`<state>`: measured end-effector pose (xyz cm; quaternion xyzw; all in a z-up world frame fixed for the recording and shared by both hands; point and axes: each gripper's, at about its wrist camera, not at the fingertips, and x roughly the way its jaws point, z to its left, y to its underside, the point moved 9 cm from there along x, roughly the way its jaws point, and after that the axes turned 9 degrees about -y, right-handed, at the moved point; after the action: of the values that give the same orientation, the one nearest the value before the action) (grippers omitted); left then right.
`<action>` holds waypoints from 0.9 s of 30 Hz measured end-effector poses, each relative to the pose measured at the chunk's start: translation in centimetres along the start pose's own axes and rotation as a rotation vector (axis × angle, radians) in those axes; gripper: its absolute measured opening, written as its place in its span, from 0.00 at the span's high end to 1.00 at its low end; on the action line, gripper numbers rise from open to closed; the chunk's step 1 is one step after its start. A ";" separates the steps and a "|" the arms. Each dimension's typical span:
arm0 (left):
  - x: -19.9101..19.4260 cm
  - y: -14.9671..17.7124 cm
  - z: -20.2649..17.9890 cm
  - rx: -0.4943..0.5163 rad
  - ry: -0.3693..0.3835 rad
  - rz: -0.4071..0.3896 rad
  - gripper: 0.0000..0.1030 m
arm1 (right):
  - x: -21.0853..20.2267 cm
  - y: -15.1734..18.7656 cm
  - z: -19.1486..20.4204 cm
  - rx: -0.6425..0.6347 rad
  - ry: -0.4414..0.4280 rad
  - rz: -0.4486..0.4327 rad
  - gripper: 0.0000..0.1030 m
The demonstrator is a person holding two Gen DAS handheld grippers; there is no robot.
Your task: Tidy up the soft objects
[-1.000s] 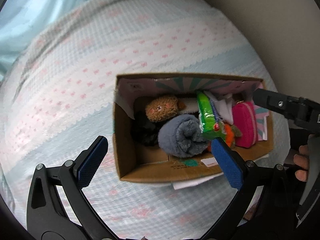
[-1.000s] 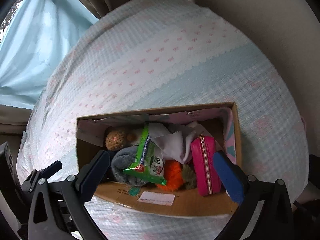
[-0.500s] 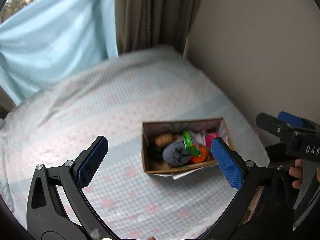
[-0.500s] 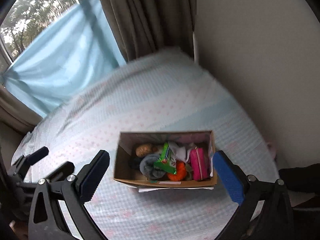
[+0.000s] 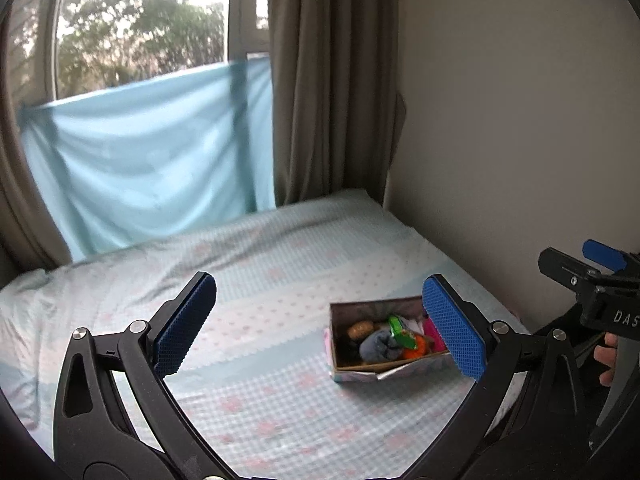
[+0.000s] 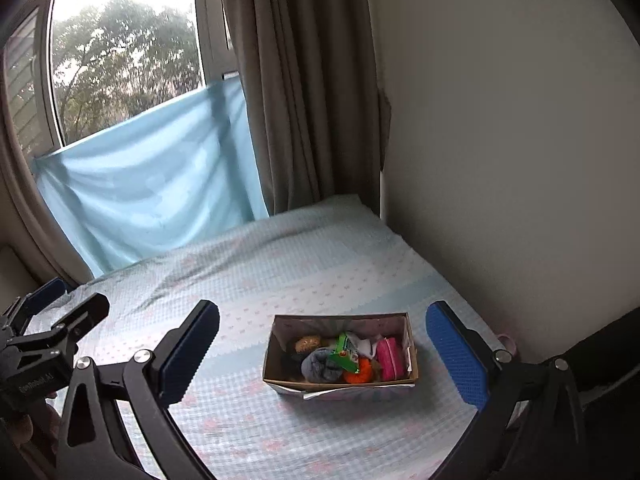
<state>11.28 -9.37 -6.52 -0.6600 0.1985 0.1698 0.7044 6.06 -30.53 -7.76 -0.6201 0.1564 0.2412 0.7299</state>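
Observation:
A cardboard box [image 6: 280,376] sits on the bed and also shows in the left wrist view [image 5: 334,344]. It holds a grey rolled cloth [image 6: 320,366], a brown plush [image 6: 307,344], a green packet [image 6: 345,354], an orange soft toy [image 6: 358,376] and a pink pouch [image 6: 389,358]. My left gripper [image 5: 320,330] is open and empty, well back from the box. My right gripper [image 6: 324,354] is open and empty, also far back. Each gripper shows at the edge of the other's view.
The bed [image 6: 240,272] has a light blue checked sheet with pink dots. A beige wall [image 6: 500,140] runs along its right side. A brown curtain [image 6: 296,80], a light blue cloth [image 6: 152,184] and a window [image 6: 120,56] stand behind it.
Both grippers have pulled up and far back from the box. The box now looks small, and the window, curtain and wall have come into view. Both stay open and empty.

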 end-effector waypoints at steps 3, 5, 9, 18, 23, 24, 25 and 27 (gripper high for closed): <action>-1.6 0.0 0.7 -0.009 0.005 -0.020 0.00 | -1.7 0.4 0.7 -0.002 0.020 -0.047 0.00; -2.1 0.1 0.7 -0.016 0.010 -0.024 0.00 | -2.4 0.5 0.9 -0.003 0.036 -0.065 0.00; -3.1 0.2 0.9 -0.009 0.005 -0.042 0.00 | -3.5 0.4 0.8 -0.003 0.061 -0.088 0.00; -3.7 0.1 1.1 -0.001 -0.004 -0.054 0.00 | -4.1 0.4 1.2 -0.015 0.084 -0.106 0.00; -3.6 0.2 1.5 -0.003 -0.010 -0.056 0.00 | -4.0 0.3 1.5 -0.018 0.082 -0.109 0.00; -3.6 0.2 1.5 -0.004 -0.010 -0.057 0.00 | -3.9 0.3 1.5 -0.016 0.081 -0.109 0.00; -3.5 0.2 1.5 -0.003 -0.009 -0.058 0.00 | -3.9 0.3 1.5 -0.016 0.081 -0.112 0.00; -3.5 0.1 1.5 -0.001 -0.011 -0.060 0.00 | -3.8 0.2 1.6 -0.015 0.083 -0.112 0.00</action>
<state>8.26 -7.78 -4.78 -0.6652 0.1747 0.1522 0.7098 2.68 -29.57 -5.69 -0.6427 0.1501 0.1752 0.7305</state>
